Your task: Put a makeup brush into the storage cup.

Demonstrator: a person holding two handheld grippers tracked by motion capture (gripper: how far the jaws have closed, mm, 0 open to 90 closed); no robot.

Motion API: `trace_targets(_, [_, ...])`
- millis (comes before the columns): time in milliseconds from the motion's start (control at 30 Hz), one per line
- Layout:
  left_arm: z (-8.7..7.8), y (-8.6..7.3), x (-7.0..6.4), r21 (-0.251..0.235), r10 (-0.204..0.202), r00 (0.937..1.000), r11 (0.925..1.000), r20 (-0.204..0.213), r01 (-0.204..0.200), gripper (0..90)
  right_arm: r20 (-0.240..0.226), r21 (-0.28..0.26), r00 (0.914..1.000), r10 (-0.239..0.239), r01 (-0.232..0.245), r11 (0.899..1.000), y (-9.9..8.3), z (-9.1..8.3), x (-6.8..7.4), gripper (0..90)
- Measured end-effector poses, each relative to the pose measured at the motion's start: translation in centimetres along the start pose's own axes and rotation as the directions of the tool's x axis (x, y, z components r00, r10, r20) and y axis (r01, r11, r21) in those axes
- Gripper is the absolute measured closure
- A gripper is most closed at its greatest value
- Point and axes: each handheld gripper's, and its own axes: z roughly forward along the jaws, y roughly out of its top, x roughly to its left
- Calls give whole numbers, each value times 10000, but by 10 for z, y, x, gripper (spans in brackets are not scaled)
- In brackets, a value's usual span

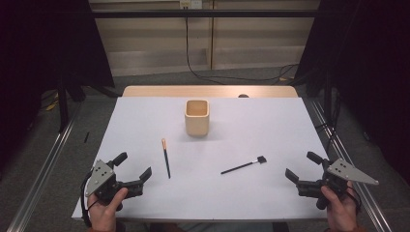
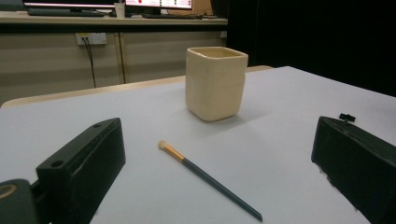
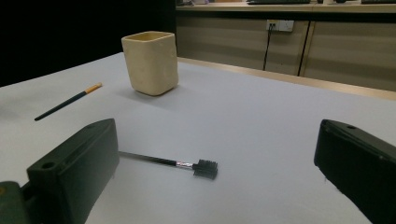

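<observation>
**Both grippers wide open, nothing picked up**

High view: left gripper (image 1: 136,175) sits at the near left corner of the white table (image 1: 270,121), jaws spread apart, holding nothing. Right gripper (image 1: 300,178) is at the near right edge, jaws spread too, also empty. Between them lie a thin brush (image 1: 166,158) with an orange ferrule and a black spoolie-type brush (image 1: 244,165), well apart from each other. A cream square cup (image 1: 197,117) stands upright farther back, middle of the table.

Left gripper view: jaws far apart, the thin brush (image 2: 208,179) lies on the table between them, not touched. Cup (image 2: 215,83) beyond it.

Right gripper view: jaws wide again, the black brush (image 3: 177,164) lies just ahead, its handle running behind the left jaw. Cup (image 3: 150,62) and thin brush (image 3: 67,101) farther off.

No readable labels or writing anywhere.
</observation>
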Motion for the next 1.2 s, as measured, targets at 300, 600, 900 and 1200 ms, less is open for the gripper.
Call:
trace_targets(300, [-1,-1,-2,179,-76,9999,9998,101,75,41,-142,-46,9998,133,-134,9999,0,2,-1,0])
trace_targets(600, [-2,1,-6,367,391,9984,9985,401,-406,40,-295,-75,9996,-11,9,10000,2,4,3,0])
trace_targets(900, [5,6,-8,944,293,9982,9950,515,-341,39,-359,-173,9993,112,-119,9998,2,6,5,0])
trace_targets(1200, [18,18,-5,1042,343,9968,9937,728,-418,44,-485,-141,9987,163,-170,9998,3,8,6,0])
